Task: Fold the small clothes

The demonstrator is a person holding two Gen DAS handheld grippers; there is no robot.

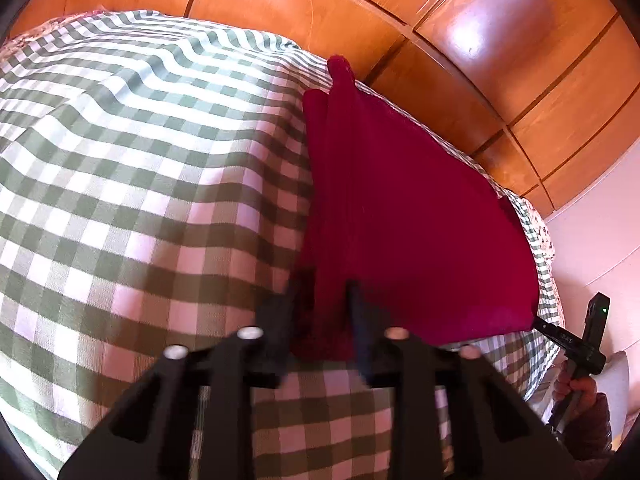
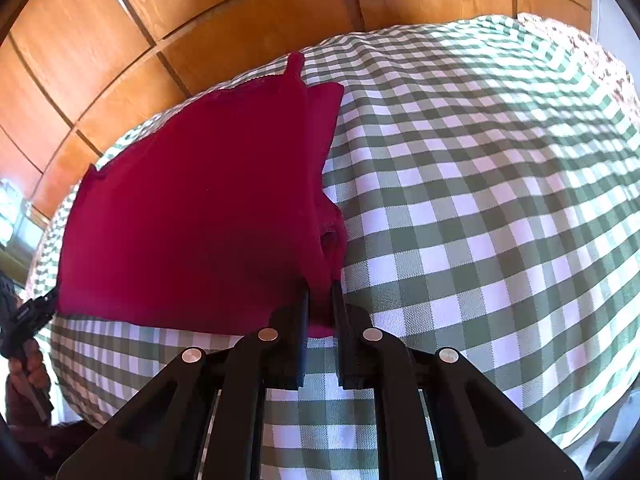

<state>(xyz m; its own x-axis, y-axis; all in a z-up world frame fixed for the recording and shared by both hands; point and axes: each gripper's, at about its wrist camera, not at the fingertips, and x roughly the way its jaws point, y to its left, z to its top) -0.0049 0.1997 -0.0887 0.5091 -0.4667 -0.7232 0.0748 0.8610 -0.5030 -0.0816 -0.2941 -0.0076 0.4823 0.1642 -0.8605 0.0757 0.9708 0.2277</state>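
garment corner (hidden) between gripper fingers

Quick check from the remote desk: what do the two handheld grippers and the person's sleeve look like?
Both the left gripper and right gripper are matte black, with angular cut-out arms, round silver pins and flat black fingers. The sleeve is dark brownish. No cables show.

The dark red knitted cloth garment looks soft and matt. The green-and-white checked woven bedspread shows a coarse, matt weave. The orange-brown wooden wardrobe panels are smooth and glossy. Each black plastic gripper looks matt, with shiny metal pins.
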